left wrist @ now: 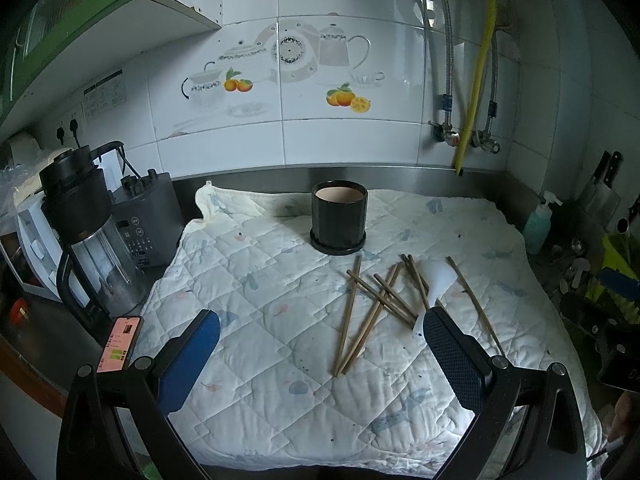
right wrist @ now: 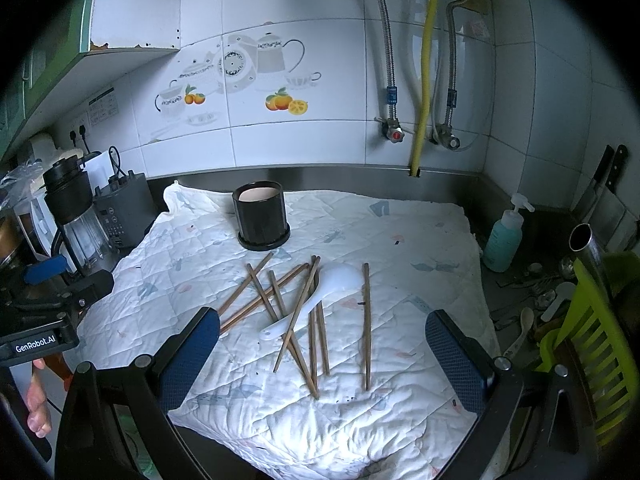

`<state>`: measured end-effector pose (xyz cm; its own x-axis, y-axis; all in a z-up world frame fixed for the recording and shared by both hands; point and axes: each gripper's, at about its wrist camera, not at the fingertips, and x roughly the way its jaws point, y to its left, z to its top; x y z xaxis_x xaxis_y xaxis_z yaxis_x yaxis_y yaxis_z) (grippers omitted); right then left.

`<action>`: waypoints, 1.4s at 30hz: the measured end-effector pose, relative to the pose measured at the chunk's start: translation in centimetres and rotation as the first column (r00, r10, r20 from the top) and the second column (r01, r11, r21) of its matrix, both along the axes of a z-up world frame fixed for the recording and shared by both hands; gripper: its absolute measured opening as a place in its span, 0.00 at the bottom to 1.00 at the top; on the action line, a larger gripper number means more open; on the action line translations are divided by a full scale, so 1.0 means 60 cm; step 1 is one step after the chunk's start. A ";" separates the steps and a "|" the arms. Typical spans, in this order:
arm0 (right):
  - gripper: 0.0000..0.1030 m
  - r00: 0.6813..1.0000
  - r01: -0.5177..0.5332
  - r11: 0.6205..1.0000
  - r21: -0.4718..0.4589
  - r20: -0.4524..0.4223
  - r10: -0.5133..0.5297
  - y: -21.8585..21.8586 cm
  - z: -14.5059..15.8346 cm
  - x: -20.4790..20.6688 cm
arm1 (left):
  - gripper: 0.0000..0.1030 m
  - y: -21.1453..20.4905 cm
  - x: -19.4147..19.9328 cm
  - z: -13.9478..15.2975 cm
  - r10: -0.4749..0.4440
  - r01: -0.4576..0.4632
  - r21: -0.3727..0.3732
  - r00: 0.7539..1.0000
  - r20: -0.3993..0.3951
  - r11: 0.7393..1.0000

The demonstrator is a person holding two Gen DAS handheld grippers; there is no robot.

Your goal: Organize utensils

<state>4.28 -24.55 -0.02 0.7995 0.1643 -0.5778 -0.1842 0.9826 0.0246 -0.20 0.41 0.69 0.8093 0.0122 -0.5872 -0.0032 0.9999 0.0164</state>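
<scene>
Chopsticks (right wrist: 298, 312) lie scattered and crossing one another on a white quilted cloth (right wrist: 400, 240) spread over a kitchen counter, with a white plastic rice spoon (right wrist: 320, 296) among them. In the right wrist view one chopstick lies across the spoon's handle, and another rests apart to the right, parallel to none of the rest. In the left wrist view the same chopsticks (left wrist: 376, 304) appear to the right of centre, and the rice spoon (left wrist: 434, 280) is partly hidden behind the right-hand blue finger pad (left wrist: 452, 356), so only its bowl and a sliver of handle show. How many chopsticks there are is hard to count where they overlap.

Behind the pile stands a black cylindrical holder (left wrist: 339, 218) on a black saucer, upright; nothing sticks up out of it (right wrist: 262, 216).

The left gripper (left wrist: 320, 344) hovers above the near part of the cloth, its jaws spread wide, holding and touching nothing. The right gripper (right wrist: 320, 344) is likewise spread wide above the cloth, with the chopstick ends lying between its fingers but not touched.

At the left edge sits a blender (left wrist: 88, 240), with a phone (left wrist: 120, 344) beside it. At the right, a soap pump bottle (right wrist: 504, 236) and a green dish rack (right wrist: 592, 344), cut off by the frame; the cutlery lying near it is too dim to identify.
</scene>
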 end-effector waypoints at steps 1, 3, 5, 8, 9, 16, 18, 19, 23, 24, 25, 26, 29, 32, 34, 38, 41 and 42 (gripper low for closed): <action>1.00 1.000 0.000 1.000 0.001 0.001 0.000 -0.001 -0.001 -0.001 | 1.00 0.000 0.000 0.000 -0.001 0.001 0.001 1.000 0.000 1.000; 1.00 1.000 -0.001 1.000 0.001 0.002 0.001 0.001 0.000 0.000 | 1.00 0.000 0.000 -0.001 0.001 -0.001 0.001 1.000 0.001 1.000; 1.00 1.000 -0.002 1.000 0.000 0.001 0.002 0.003 0.001 0.000 | 1.00 0.001 0.000 -0.002 0.002 -0.002 0.002 1.000 0.001 1.000; 1.00 1.000 -0.002 1.000 -0.001 0.001 0.002 0.003 0.000 -0.002 | 1.00 0.001 0.000 -0.003 0.004 -0.004 -0.003 1.000 -0.003 1.000; 1.00 1.000 -0.003 1.000 0.001 -0.001 0.003 0.004 0.001 -0.001 | 1.00 0.002 0.001 -0.003 0.005 -0.005 -0.003 1.000 -0.004 1.000; 1.00 1.000 -0.005 1.000 0.002 -0.002 0.005 0.004 -0.001 0.000 | 1.00 0.004 0.007 -0.009 0.009 -0.009 -0.008 1.000 -0.009 1.000; 1.00 1.000 -0.006 1.000 -0.001 -0.003 0.006 0.005 0.000 0.000 | 1.00 0.006 0.009 -0.011 0.011 -0.011 -0.010 1.000 -0.010 1.000; 1.00 1.000 -0.006 1.000 -0.001 -0.002 0.006 0.004 -0.002 0.000 | 1.00 0.006 0.010 -0.012 0.011 -0.011 -0.011 1.000 -0.011 1.000; 1.00 1.000 -0.008 1.000 -0.001 -0.005 0.008 0.004 -0.003 0.001 | 1.00 0.011 0.010 -0.013 0.017 -0.017 -0.014 1.000 -0.010 1.000; 1.00 1.000 -0.009 1.000 -0.002 -0.005 0.009 0.005 -0.002 0.002 | 1.00 0.011 0.011 -0.014 0.020 -0.020 -0.014 1.000 -0.011 1.000; 1.00 1.000 -0.008 1.000 -0.003 -0.004 0.008 0.005 -0.003 0.001 | 1.00 0.011 0.011 -0.014 0.020 -0.020 -0.016 1.000 -0.011 1.000; 1.00 1.000 -0.008 1.000 -0.002 -0.004 0.008 0.005 -0.003 0.001 | 1.00 0.014 0.012 -0.013 0.020 -0.020 -0.018 1.000 -0.011 1.000; 1.00 1.000 -0.010 1.000 -0.002 -0.004 0.010 0.006 -0.003 0.002 | 1.00 0.015 0.015 -0.014 0.023 -0.023 -0.020 1.000 -0.012 1.000; 1.00 1.000 -0.011 1.000 -0.002 -0.002 0.011 0.007 -0.003 0.002 | 1.00 0.016 0.017 -0.013 0.023 -0.023 -0.020 1.000 -0.014 1.000; 1.00 1.000 -0.014 1.000 -0.003 -0.002 0.014 0.008 -0.003 0.004 | 1.00 0.019 0.022 -0.013 0.024 -0.024 -0.024 1.000 -0.017 0.999; 1.00 1.000 -0.015 1.000 -0.002 -0.007 0.015 0.009 -0.005 0.008 | 1.00 0.022 0.033 -0.014 0.025 -0.025 -0.023 0.999 -0.023 0.999; 1.00 1.000 -0.011 1.000 -0.007 -0.012 0.011 0.010 -0.009 0.017 | 1.00 0.023 0.043 -0.016 0.021 -0.021 -0.019 0.999 -0.024 1.000; 1.00 1.000 -0.009 1.000 -0.009 -0.014 0.009 0.011 -0.011 0.025 | 1.00 0.022 0.050 -0.016 0.018 -0.018 -0.017 0.999 -0.027 1.000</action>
<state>5.75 -23.89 -0.70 0.7899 0.1664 -0.5902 -0.1929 0.9810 0.0183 2.78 1.74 -0.30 0.7932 0.0161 -0.6088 -0.0210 0.9998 -0.0009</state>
